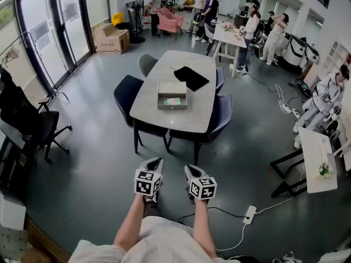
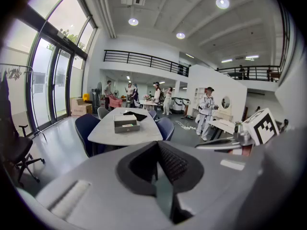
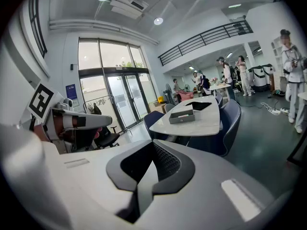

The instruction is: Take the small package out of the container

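We're at the very opening of this one: the approach, with nothing touched yet. The left gripper [image 1: 155, 163] and the right gripper [image 1: 190, 170] hang side by side in front of us over the floor, well apart from the desk [image 1: 164, 120], which stands dead ahead at twelve o'clock. On both sides the fingers [image 2: 173, 164] are pressed fully together and hold nothing.

The grey open-topped container [image 1: 171, 86] sits on the desk's near half. The small package [image 1: 173, 101], pale with a touch of green, lies flat inside it toward the six o'clock wall. A black pouch [image 1: 191, 77] rests on the desk at one o'clock from the container, just beside it but apart. Dark chairs [image 1: 127, 92] ring the desk at nine, eleven and three o'clock.

By our reckoning, the next move calls for closing the gap to the desk's six o'clock edge. Then one set of fingers must open wide enough to span the package, and come down inside the container's walls without catching the rim.
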The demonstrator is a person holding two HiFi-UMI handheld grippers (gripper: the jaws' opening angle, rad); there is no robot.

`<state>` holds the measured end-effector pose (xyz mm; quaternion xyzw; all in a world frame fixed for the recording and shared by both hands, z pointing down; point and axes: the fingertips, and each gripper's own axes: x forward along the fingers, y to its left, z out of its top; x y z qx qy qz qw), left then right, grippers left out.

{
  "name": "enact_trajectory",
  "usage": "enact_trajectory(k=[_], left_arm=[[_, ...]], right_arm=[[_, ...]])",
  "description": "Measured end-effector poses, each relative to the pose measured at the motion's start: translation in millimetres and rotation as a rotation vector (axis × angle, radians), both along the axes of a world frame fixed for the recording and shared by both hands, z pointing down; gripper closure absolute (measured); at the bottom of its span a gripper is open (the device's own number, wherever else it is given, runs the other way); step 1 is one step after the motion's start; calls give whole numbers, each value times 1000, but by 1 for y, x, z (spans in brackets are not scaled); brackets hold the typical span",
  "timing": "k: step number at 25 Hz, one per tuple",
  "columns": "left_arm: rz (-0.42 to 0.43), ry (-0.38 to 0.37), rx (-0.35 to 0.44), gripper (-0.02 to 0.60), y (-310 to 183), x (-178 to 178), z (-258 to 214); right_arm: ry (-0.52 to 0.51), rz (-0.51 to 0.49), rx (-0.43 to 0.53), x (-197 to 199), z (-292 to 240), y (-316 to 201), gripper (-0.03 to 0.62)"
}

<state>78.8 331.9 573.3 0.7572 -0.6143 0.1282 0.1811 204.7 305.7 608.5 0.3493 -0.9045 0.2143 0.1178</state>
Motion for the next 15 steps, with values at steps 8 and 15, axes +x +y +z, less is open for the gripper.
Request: enact_trajectory(k=[8,15], left_arm=[[4,15,1,528,-28,-19,-3],[47,28,9,528,-80,-35,-8]], right_arm=[[-9,21,-6,-13,1,-24,592],[-64,67,-19,-26,-7,-68,592]])
